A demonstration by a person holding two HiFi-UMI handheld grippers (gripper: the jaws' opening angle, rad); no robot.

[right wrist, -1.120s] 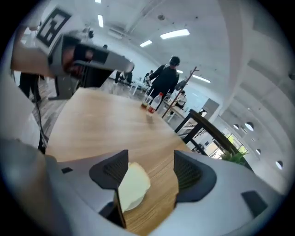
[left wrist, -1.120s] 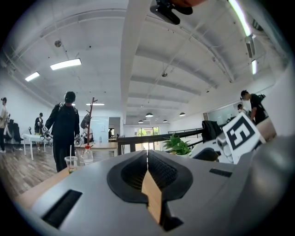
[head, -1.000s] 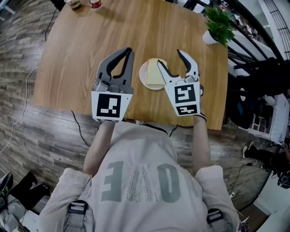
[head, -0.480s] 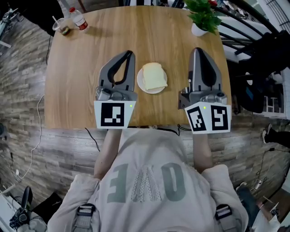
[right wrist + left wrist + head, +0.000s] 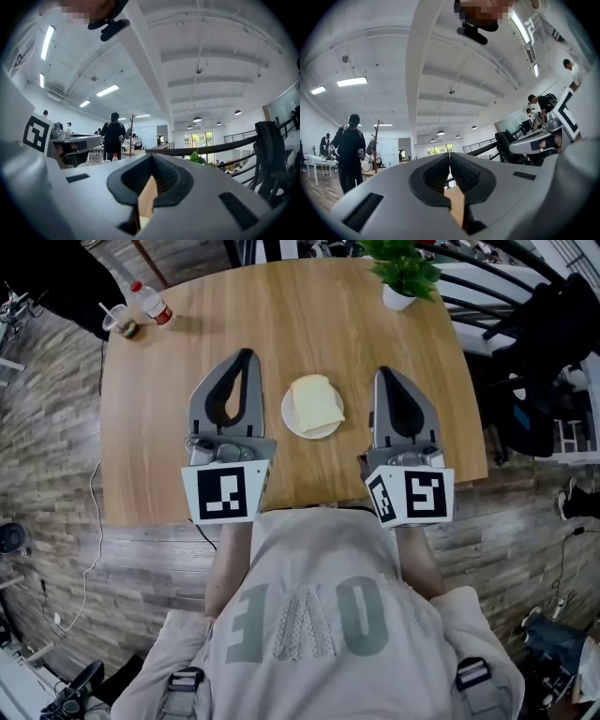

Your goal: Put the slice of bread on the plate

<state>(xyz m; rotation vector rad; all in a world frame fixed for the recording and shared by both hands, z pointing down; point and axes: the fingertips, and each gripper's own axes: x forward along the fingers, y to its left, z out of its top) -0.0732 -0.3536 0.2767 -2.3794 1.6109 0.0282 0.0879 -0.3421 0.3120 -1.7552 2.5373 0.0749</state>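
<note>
Bread (image 5: 314, 401): on plate (image 5: 292, 423), done I reckon.
Left tongs (image 5: 246, 356): closed, empty.
Right tongs (image 5: 383, 374): closed, empty.
Risk: I swing inward, clip plate, bread slides onto bench (image 5: 169, 381).

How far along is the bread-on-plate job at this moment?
Done: the slice of bread lies on the white plate on the wooden table.
In hand: nothing. The left gripper and right gripper are both shut and empty, one on each side of the plate and clear of it.
Left: no step appears to remain; the task looks complete.
</note>
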